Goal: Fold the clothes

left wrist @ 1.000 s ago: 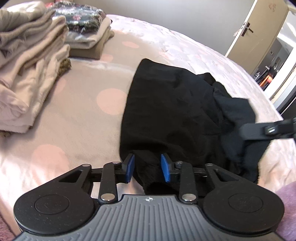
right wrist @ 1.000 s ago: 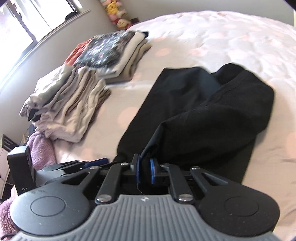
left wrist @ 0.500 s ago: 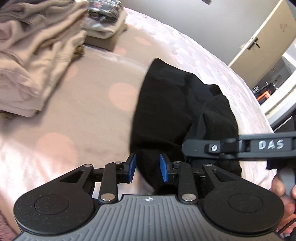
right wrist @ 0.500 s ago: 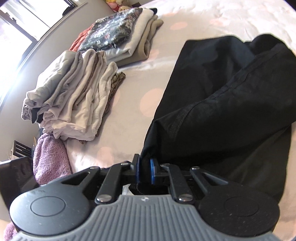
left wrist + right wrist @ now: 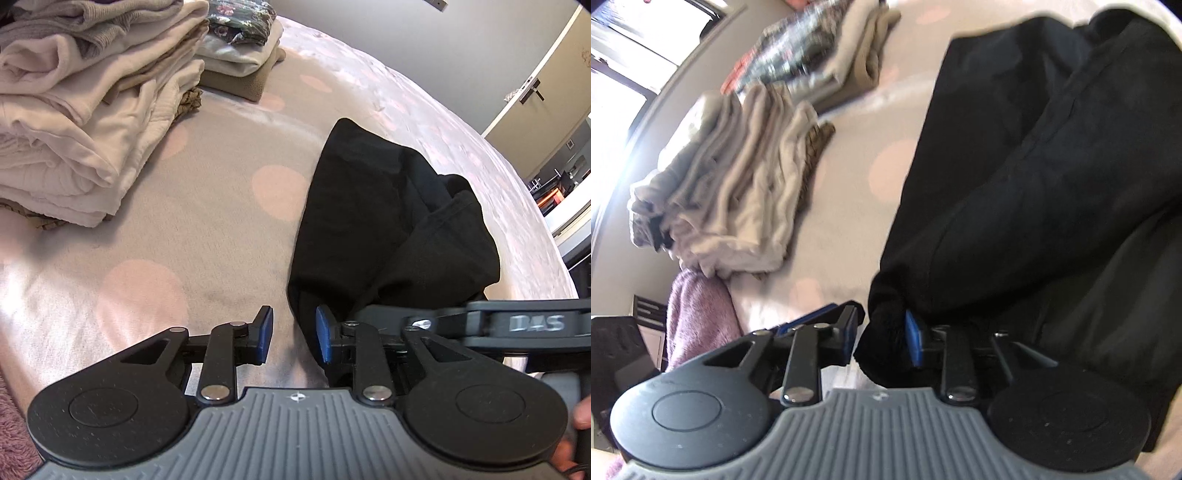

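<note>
Both claws sit wide open at the near edge of the black garment (image 5: 388, 229): left claw (image 5: 293, 334) grips nothing, its right pad brushing the cloth's corner, and right claw (image 5: 881, 336) has a bunched corner lying loose between its pads, unpinched. Ahead of them the garment lies on the dotted bed (image 5: 207, 221), doubled over but rumpled. Left of the claws, two folded stacks (image 5: 85, 122) are done. I'd call this piece half-folded, needing another fold and stacking.
</note>
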